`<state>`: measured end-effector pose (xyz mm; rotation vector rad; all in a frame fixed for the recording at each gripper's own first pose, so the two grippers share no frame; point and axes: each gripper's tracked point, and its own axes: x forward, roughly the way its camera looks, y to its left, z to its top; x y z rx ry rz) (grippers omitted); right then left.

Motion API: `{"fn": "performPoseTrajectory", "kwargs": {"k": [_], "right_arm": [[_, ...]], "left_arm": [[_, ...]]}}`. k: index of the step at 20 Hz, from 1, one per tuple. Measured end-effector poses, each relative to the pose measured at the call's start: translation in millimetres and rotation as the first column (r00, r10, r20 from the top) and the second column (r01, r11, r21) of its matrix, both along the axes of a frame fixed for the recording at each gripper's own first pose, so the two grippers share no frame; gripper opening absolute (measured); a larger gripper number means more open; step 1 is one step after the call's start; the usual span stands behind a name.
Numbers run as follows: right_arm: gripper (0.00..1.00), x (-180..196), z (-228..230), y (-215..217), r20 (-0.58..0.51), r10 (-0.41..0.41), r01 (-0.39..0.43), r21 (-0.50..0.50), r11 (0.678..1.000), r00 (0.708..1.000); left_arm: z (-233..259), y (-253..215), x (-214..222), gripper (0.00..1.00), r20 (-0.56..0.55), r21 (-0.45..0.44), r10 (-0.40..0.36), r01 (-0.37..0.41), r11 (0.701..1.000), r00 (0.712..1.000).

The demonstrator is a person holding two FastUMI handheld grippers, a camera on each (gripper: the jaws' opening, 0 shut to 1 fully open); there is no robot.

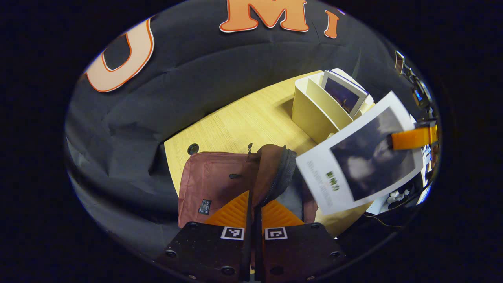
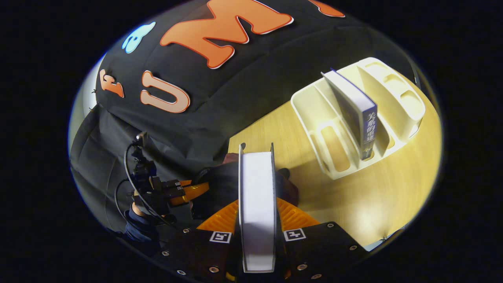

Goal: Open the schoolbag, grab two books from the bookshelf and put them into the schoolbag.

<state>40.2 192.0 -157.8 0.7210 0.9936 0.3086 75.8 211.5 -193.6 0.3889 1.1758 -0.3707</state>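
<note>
The maroon schoolbag [image 1: 214, 179] lies on the wooden table [image 1: 243, 122]. My left gripper [image 1: 252, 198] is shut on the bag's zipped flap [image 1: 273, 169] and holds it up, so the mouth gapes. A white-covered book [image 1: 359, 157] hangs tilted over the bag's right side, with an orange finger of the right gripper [image 1: 412, 137] on its cover. In the right gripper view my right gripper [image 2: 257, 206] is shut on that book [image 2: 256, 196], page edges facing me, above the dark bag [image 2: 220, 182]. One more book [image 2: 355, 112] stands in the cream bookshelf [image 2: 326, 118].
The bookshelf [image 1: 310, 110] stands at the table's far right, close behind the bag. The left gripper [image 2: 182, 190], its cable and a dark sleeve [image 2: 137, 226] show at lower left in the right gripper view. Bare tabletop [image 2: 373, 196] lies in front of the shelf.
</note>
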Motion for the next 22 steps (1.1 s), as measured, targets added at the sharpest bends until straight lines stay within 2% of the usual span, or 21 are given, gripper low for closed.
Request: {"fn": "performPoseTrajectory", "kwargs": {"k": [3,9,13,22], "right_arm": [[0.33,-1,-26,26,-0.035,0.012,-0.011,0.035,0.999,0.999],[0.34,24,-53,73,-0.047,-0.041,0.046,0.118,0.992,0.998],[0.33,38,-68,98,-0.032,-0.056,0.060,0.126,0.990,0.998],[0.33,57,-119,150,-0.066,-0.140,0.149,0.162,0.976,0.988]], "left_arm": [[3,-2,2,0.05,0.007,-0.029,0.013,-0.012,0.999,1.000],[12,-7,-5,0.05,0.053,-0.068,0.005,-0.001,0.998,0.999],[17,-15,-11,0.05,0.079,-0.097,-0.012,0.020,0.995,0.997],[27,-40,-18,0.05,0.144,-0.180,-0.051,0.077,0.981,0.988]]}}
